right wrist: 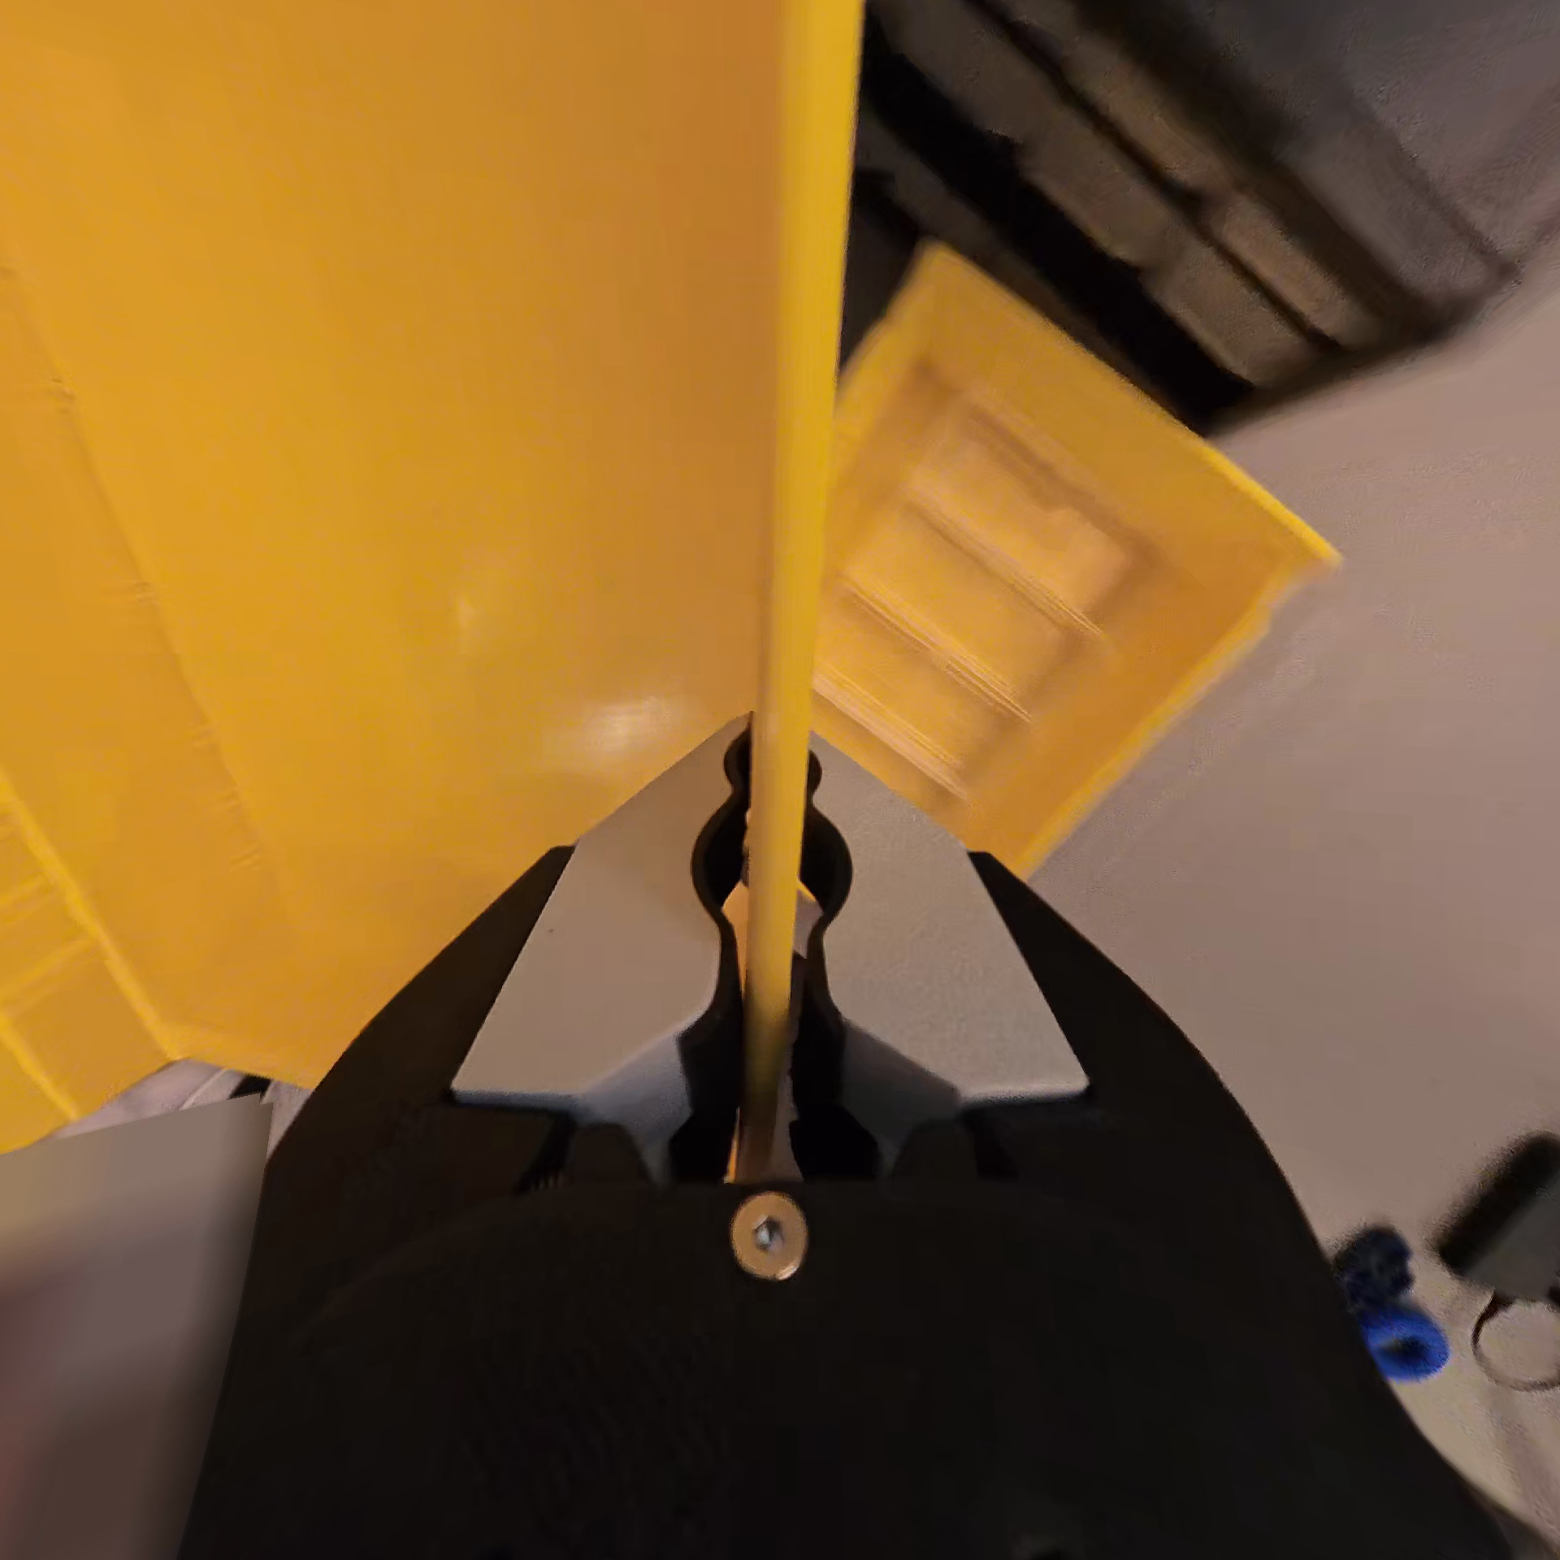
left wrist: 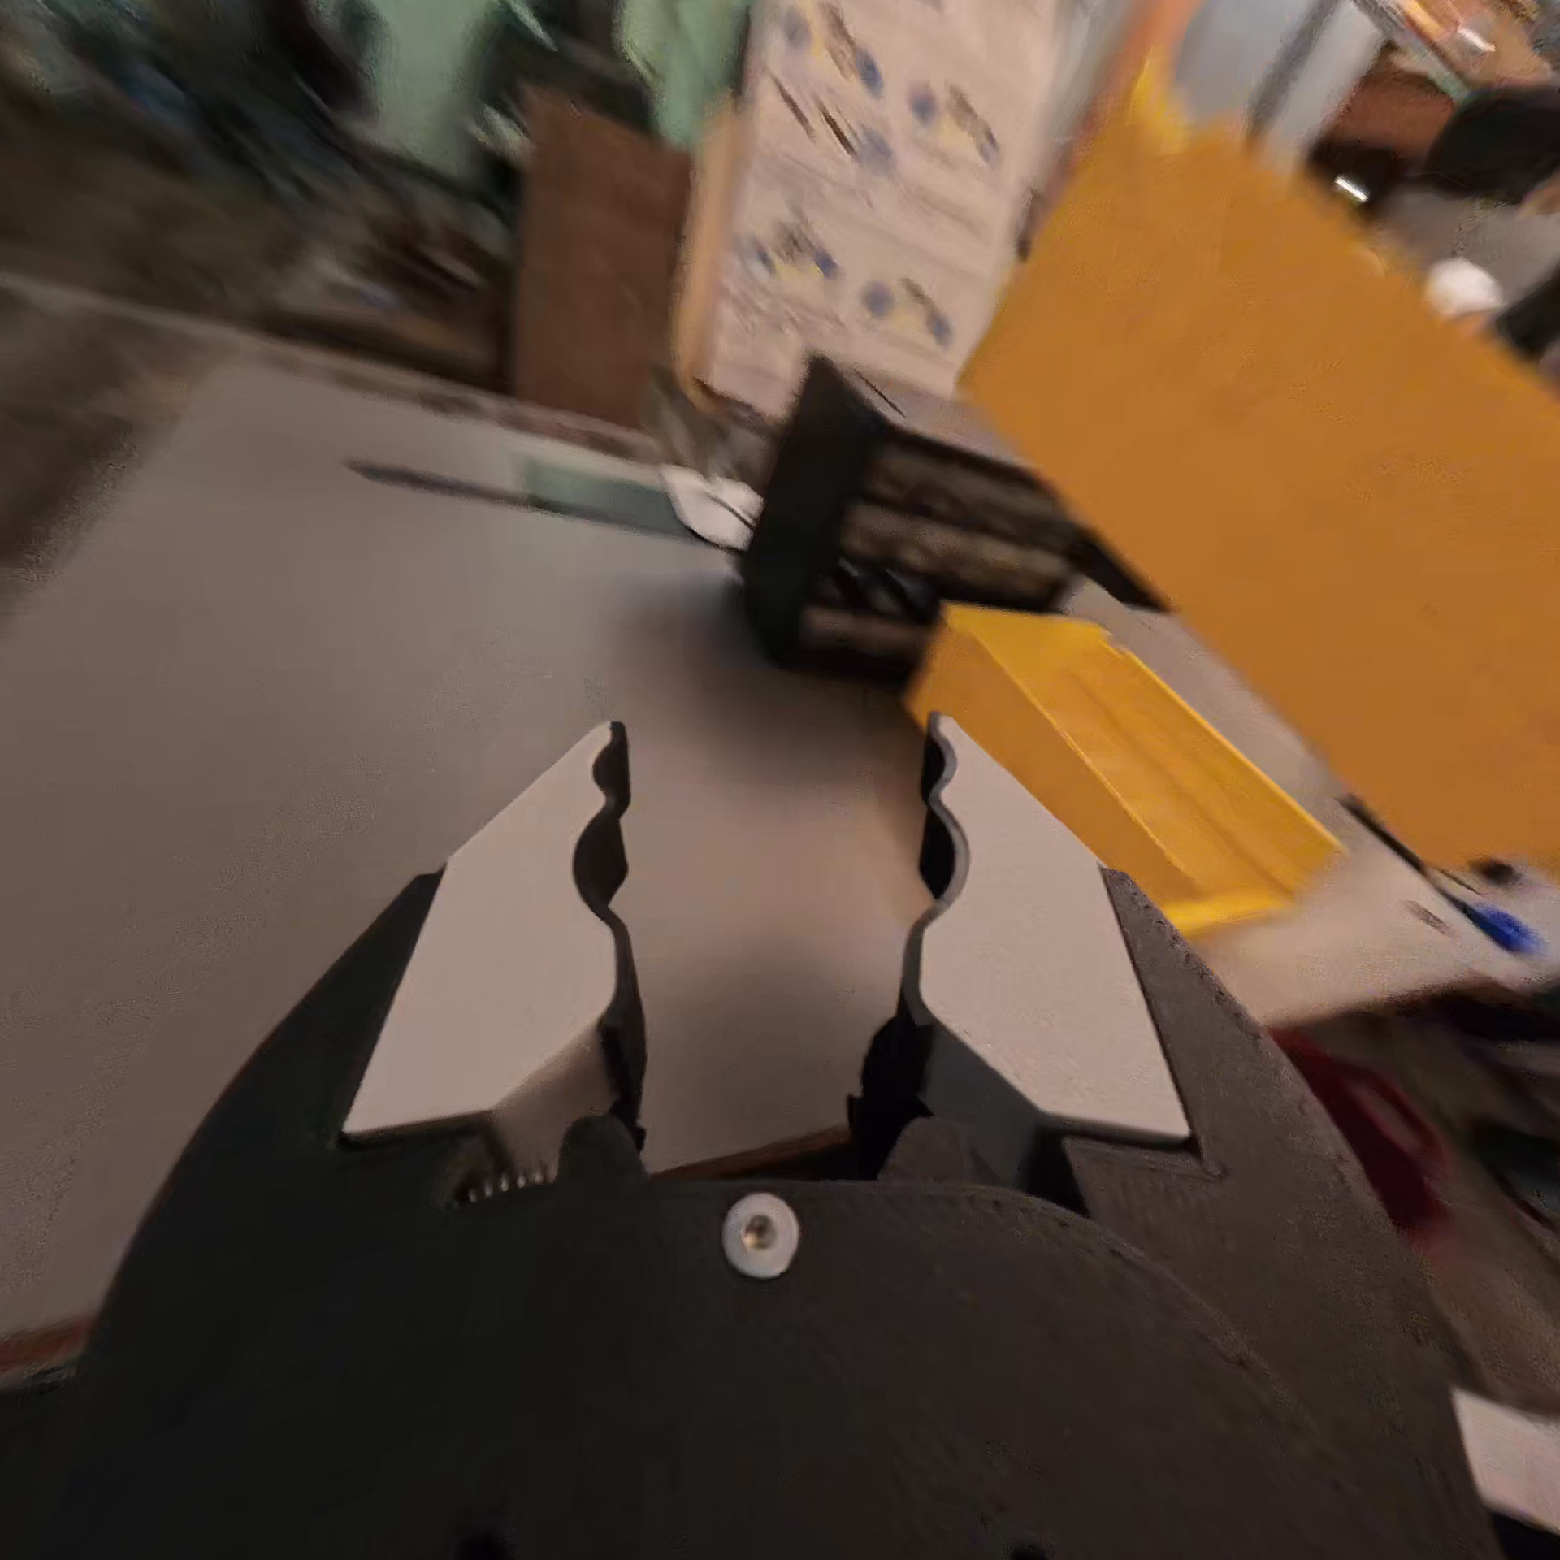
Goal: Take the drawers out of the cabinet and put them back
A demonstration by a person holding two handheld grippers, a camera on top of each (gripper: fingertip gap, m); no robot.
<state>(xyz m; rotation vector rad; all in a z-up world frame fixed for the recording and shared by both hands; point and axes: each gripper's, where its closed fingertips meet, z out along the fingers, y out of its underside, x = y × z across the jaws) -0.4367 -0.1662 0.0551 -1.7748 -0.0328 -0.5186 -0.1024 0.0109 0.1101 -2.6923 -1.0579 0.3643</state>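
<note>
Black gripper bodies are filling the foreground of both wrist views, each with a silver screw at its centre. Right wrist view: the right gripper [right wrist: 772, 760] is pinching the thin wall of a yellow drawer [right wrist: 380, 422], its jaws closing tightly on the wall's edge, which is running straight up between the scalloped grey fingers [right wrist: 641, 861]. This held drawer is hanging in the air and is covering most of the left half of the view. Below and to its right, a second yellow drawer [right wrist: 1013, 582] is lying on the grey table [right wrist: 1351, 760], open side up, with stepped ridges showing inside it. Behind it, the black cabinet [right wrist: 1182, 253] is standing on the table, its empty slots facing the camera; details are blurring here. Blue and dark small objects [right wrist: 1393, 1342] are sitting near the table's right edge; what they are cannot be told.

Left wrist view: the left gripper [left wrist: 772, 734] is hovering over the bare table [left wrist: 295, 675], its jaws standing apart and holding nothing. Ahead and to the right, the second drawer [left wrist: 1123, 760] is resting just in front of the cabinet [left wrist: 886, 540], while the held drawer [left wrist: 1308, 473] is hanging above both. Background shapes are smearing beyond recognition.
</note>
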